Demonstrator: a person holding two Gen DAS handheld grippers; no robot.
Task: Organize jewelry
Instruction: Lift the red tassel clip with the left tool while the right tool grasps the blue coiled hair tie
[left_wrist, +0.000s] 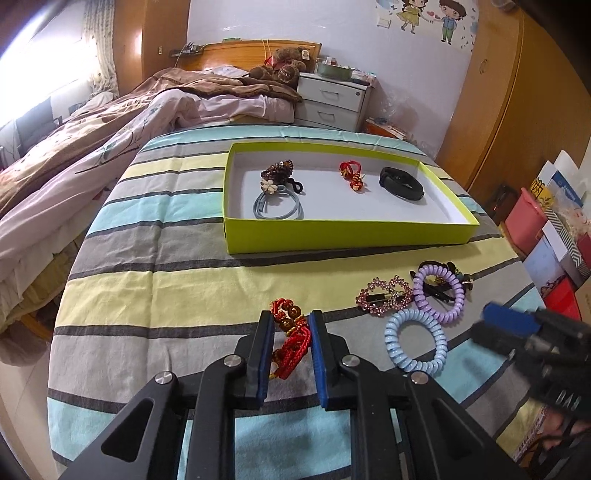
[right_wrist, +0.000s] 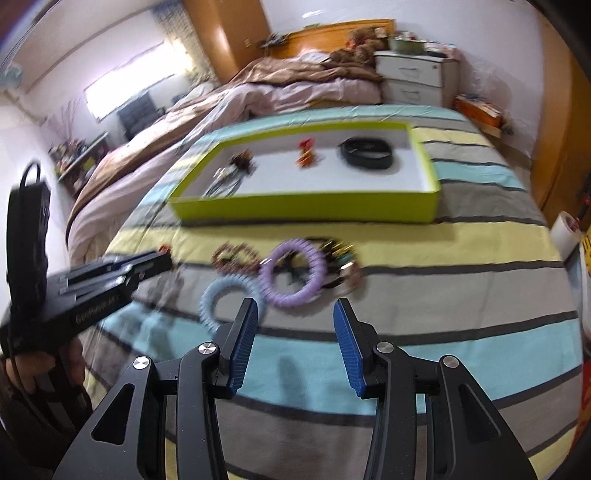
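Note:
A lime-green tray (left_wrist: 347, 236) (right_wrist: 306, 210) lies on the striped bed and holds a beaded hair tie (left_wrist: 277, 171), a grey elastic (left_wrist: 279, 208), a red knot charm (left_wrist: 352, 175) and a black band (left_wrist: 402, 182). My left gripper (left_wrist: 291, 325) has its fingers on either side of a red braided bracelet (left_wrist: 291, 339) on the sheet. To its right lie a pink rhinestone clip (left_wrist: 384, 295), a purple coil tie (left_wrist: 437, 291) (right_wrist: 291, 273) and a blue coil tie (left_wrist: 415, 339) (right_wrist: 218, 299). My right gripper (right_wrist: 295, 314) is open and empty, above the sheet just in front of the coil ties.
A black hair tie with charms (left_wrist: 448, 275) lies behind the purple coil. A rumpled pink and brown duvet (left_wrist: 110, 136) lies to the left. A white nightstand (left_wrist: 332, 99) stands beyond the bed. Boxes and bags (left_wrist: 554, 229) stand at the right edge.

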